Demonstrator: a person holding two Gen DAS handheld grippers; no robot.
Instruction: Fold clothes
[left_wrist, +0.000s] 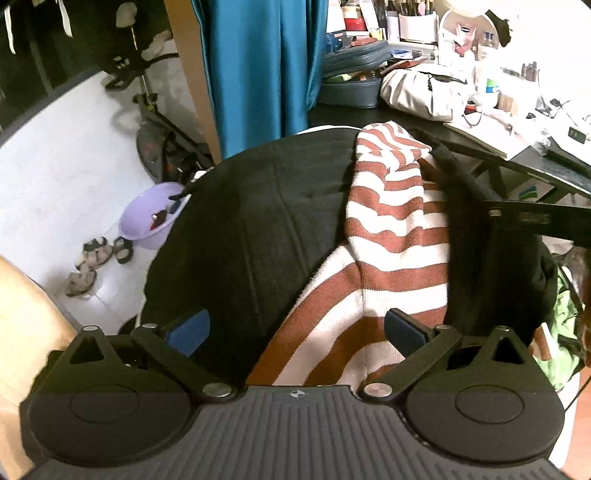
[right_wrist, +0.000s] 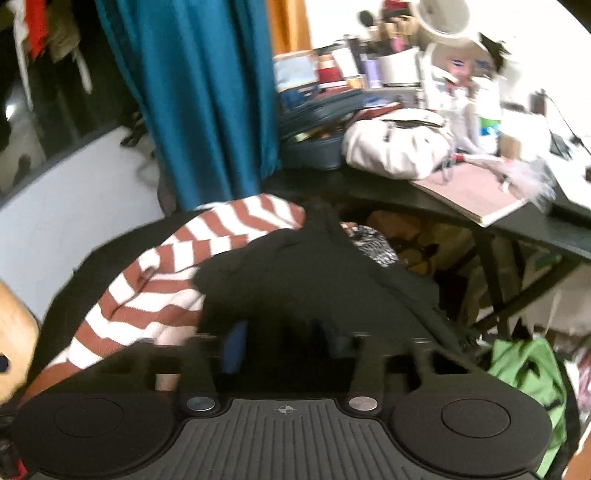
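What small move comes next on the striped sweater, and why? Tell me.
Probably ease the left gripper down and shut it on the striped sweater. Its jaws stand wide open just above the sweater's near edge, holding nothing, and the sweater lies crumpled on the dark surface with a black garment bunched against it. The right gripper is blurred but shut, over the black garment.

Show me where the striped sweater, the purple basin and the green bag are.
striped sweater (left_wrist: 395, 236): left wrist view, on a white stripe of its sleeve.
purple basin (left_wrist: 147, 210): left wrist view, on its inner wall.
green bag (right_wrist: 524, 373): right wrist view, on its upper fabric.
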